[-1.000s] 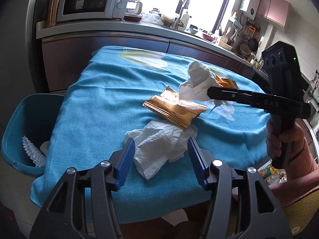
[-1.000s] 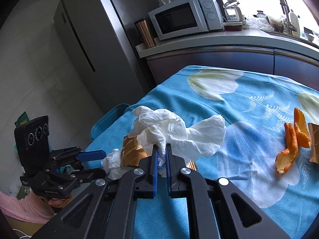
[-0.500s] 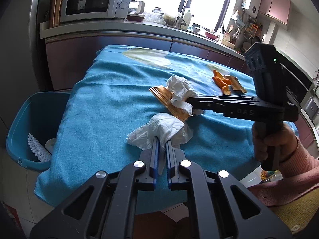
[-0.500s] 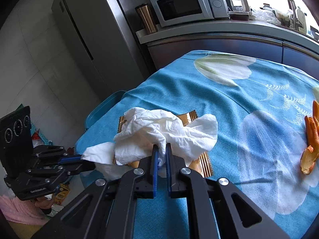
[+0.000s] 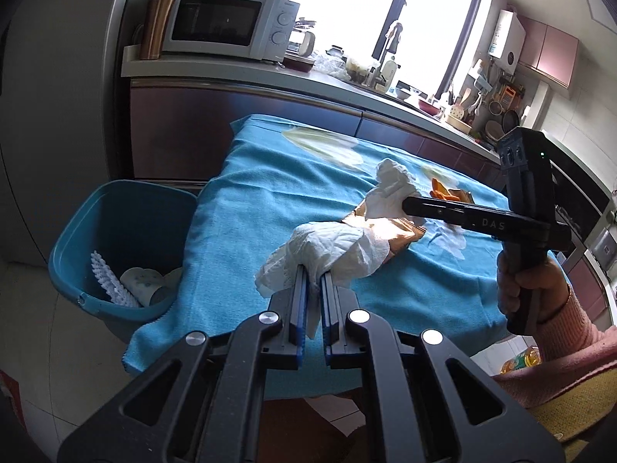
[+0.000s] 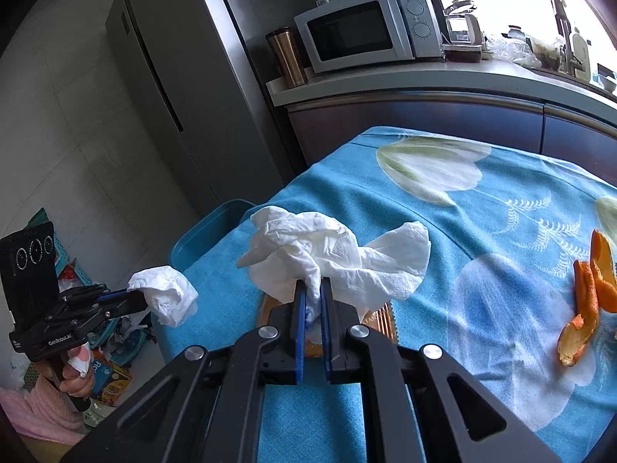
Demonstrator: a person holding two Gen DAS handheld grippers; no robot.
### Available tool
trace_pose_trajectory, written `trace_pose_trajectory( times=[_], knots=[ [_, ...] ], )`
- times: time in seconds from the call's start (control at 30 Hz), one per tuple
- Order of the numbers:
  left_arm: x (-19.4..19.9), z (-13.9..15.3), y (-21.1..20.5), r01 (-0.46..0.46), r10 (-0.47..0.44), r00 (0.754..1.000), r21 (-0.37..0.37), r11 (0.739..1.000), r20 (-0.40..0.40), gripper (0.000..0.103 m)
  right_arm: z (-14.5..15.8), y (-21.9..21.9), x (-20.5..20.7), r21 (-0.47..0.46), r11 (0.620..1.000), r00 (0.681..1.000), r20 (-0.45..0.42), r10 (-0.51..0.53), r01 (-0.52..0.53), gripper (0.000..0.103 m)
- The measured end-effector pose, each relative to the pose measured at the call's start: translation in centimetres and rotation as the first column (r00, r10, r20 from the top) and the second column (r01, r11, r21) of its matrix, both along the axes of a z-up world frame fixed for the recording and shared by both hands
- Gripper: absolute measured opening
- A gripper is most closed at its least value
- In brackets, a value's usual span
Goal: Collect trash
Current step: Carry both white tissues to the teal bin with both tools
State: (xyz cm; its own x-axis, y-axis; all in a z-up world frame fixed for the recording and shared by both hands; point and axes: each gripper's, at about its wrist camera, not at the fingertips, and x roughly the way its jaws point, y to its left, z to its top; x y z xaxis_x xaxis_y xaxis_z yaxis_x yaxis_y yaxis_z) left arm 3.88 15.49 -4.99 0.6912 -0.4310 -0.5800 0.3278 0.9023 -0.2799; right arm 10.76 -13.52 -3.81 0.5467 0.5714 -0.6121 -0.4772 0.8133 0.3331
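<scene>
left gripper (image 5: 312,289) jaws clamped on crumpled white paper tissue (image 5: 331,247) | right gripper (image 6: 312,301) jaws pinching second crumpled white tissue (image 6: 327,254) | both look light, soft, compressible; bunched folds grip best

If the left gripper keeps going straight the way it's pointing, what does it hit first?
Probably the gold wrapper lying on the blue cloth, just beyond the tissue the left gripper holds; depth is uncertain.

Daylight floods in from the blown-out window (image 5: 389,19) — corners dark, edges bowed, focus seemingly sharp.
</scene>
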Motion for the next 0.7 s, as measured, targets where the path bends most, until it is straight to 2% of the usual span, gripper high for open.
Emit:
trace_pose_trajectory(
  times=[0.27,0.7],
  knots=[
    [0.6,0.8,3.0,-0.104,0.104,0.994,0.005,0.995,0.02,0.007,2.3,3.0,0.0,0.019,0.995,0.995,0.044,0.094,-0.095,0.006],
    [2.1,0.8,8.1,-0.271,0.27,0.963,0.023,0.962,0.014,0.007,3.1,9.8,1.7,0.042,0.967,0.967,0.039,0.251,-0.253,0.006]
  ],
)
